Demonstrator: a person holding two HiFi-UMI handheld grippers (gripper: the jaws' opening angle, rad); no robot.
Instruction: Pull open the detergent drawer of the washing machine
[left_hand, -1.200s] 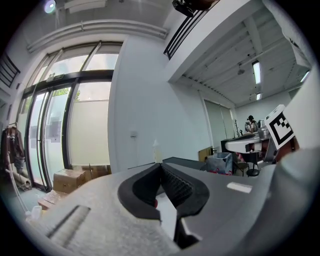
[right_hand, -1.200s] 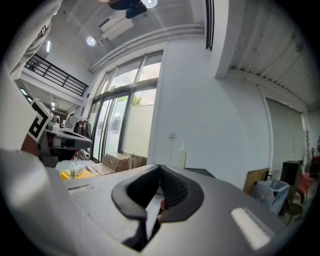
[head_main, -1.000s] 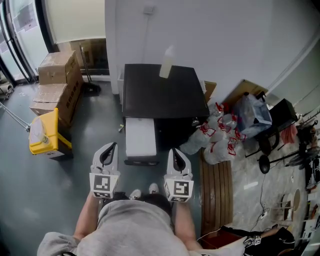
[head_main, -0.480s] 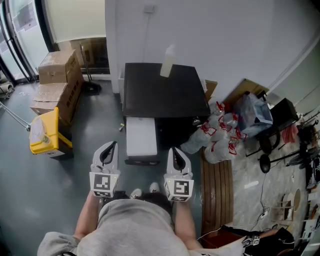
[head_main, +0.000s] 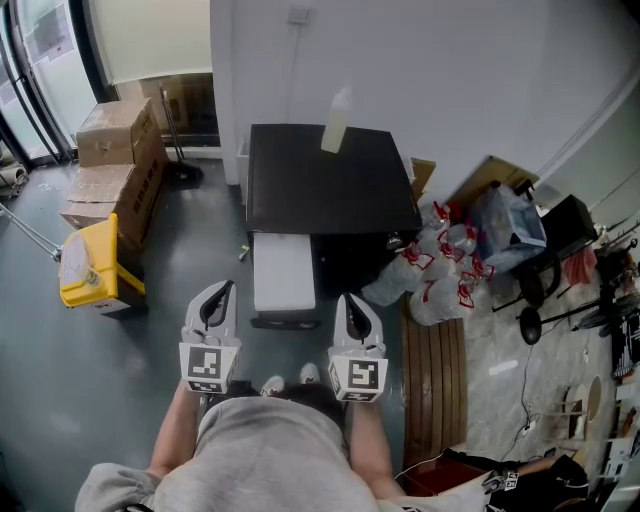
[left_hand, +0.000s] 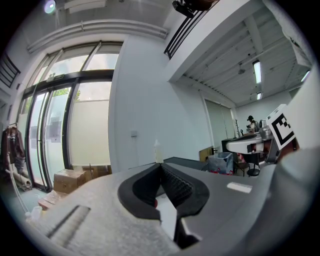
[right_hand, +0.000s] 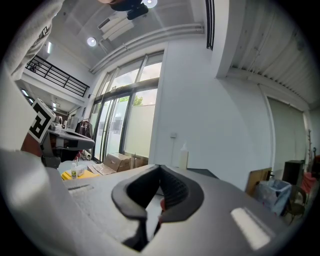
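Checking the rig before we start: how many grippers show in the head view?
2. The left gripper sits at lower left and the right gripper beside it, both in front of the washing machine, jaws shut on nothing.

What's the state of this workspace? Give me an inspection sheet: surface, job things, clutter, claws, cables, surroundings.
Surface: black top of the washing machine, bare except a pale bottle near its back edge.
Job's things: white drawer juts from the machine's front toward the person; appears pulled out.
Clutter: cardboard boxes and yellow container at left; tied plastic bags at right.
Grippers: left claw and right claw both shut, empty, short of the drawer.
Cables: thin cable on the floor at right.
Surroundings: grey floor, white wall, glass doors at far left.
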